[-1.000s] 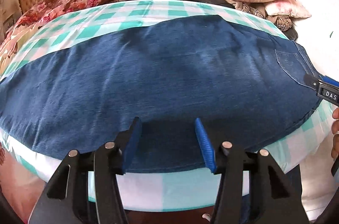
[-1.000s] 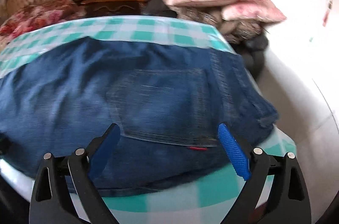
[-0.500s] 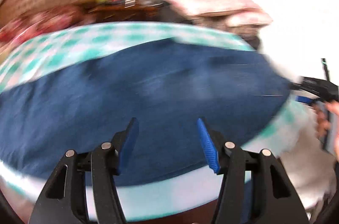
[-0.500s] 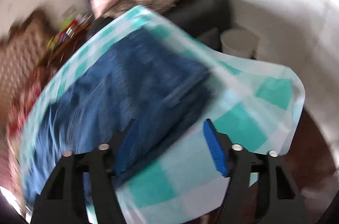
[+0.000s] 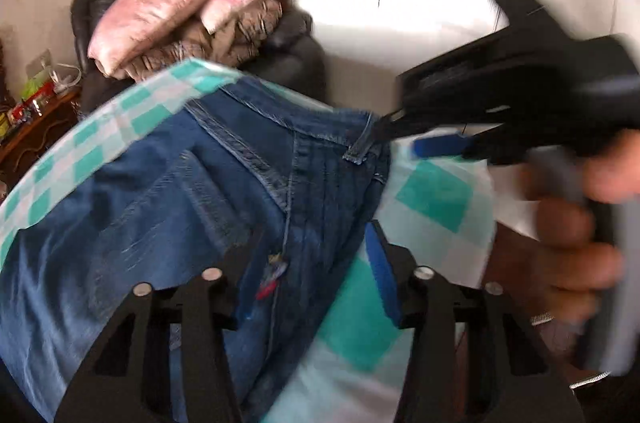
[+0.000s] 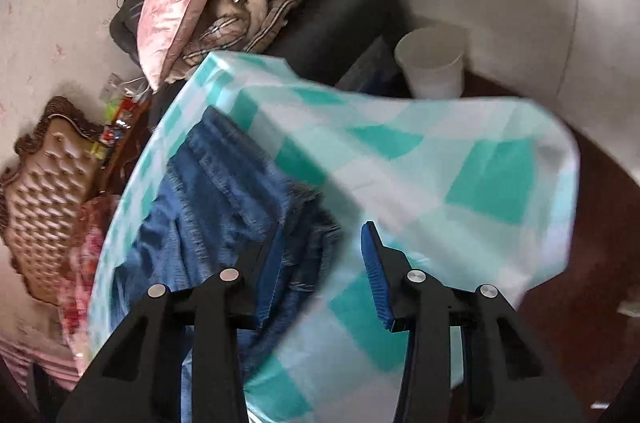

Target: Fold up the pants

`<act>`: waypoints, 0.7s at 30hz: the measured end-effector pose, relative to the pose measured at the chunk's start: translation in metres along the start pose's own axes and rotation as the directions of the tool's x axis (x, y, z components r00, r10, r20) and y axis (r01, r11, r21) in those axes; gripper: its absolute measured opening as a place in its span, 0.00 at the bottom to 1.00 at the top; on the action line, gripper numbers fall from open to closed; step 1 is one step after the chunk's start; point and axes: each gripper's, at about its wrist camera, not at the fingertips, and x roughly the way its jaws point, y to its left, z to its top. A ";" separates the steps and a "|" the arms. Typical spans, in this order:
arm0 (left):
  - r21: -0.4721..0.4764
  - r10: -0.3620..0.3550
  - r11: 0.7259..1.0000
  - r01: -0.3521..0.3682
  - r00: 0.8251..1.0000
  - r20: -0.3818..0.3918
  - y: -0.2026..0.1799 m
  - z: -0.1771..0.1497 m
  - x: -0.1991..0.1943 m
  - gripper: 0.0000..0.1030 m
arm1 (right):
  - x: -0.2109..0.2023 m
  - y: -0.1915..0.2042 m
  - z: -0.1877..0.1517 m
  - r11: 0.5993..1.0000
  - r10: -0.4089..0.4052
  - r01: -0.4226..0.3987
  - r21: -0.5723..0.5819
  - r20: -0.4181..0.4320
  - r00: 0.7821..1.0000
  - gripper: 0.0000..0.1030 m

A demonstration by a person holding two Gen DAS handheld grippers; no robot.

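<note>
My left gripper (image 5: 312, 263) has swung to the waistband end of the jeans (image 5: 160, 215) on the checked cloth (image 5: 432, 195); both it and my right gripper (image 6: 320, 263) have just been closing, jaws still apart over the denim edge

1. Counter (image 6: 492, 179) wears a teal-and-white checked cloth; a cloth corner hangs off the edge, dark floor (image 6: 600, 243) below.
2. Blue jeans (image 5: 160, 203) lie flat directly on the cloth, waistband end toward the counter's end, back pocket up.
3. In the right wrist view the jeans' edge is bunched near the cloth's bare checks.
4. Cloth stays bare beside the waistband.
</note>
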 end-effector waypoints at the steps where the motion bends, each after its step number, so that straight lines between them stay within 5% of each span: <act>1: 0.012 0.011 1.000 -0.011 0.999 -0.036 0.000 -0.001 0.010 0.43 | -0.005 -0.004 0.002 1.000 -0.024 0.024 -0.001 0.012 1.000 0.40; 3: 0.037 0.028 0.999 -0.027 0.999 -0.018 -0.001 -0.004 0.013 0.41 | -0.009 -0.007 0.005 0.997 -0.071 0.072 -0.028 0.024 0.997 0.40; 6: 0.023 0.045 0.999 -0.044 0.999 -0.014 0.007 -0.007 0.011 0.14 | -0.015 -0.009 0.004 0.987 -0.131 0.134 -0.086 0.037 0.991 0.40; 7: 0.005 0.024 1.000 -0.024 1.000 -0.013 0.013 -0.006 0.010 0.12 | -0.014 -0.010 0.005 0.986 -0.139 0.142 -0.093 0.036 0.990 0.40; 16: 0.112 0.039 0.993 -0.043 0.999 0.037 0.007 -0.004 -0.015 0.10 | -0.019 -0.007 0.003 0.991 -0.100 0.102 -0.090 0.033 0.994 0.40; 21: 0.128 0.048 0.991 -0.051 0.998 0.028 -0.001 -0.007 -0.010 0.10 | -0.031 0.036 -0.003 0.967 -0.042 0.067 -0.248 0.105 0.994 0.40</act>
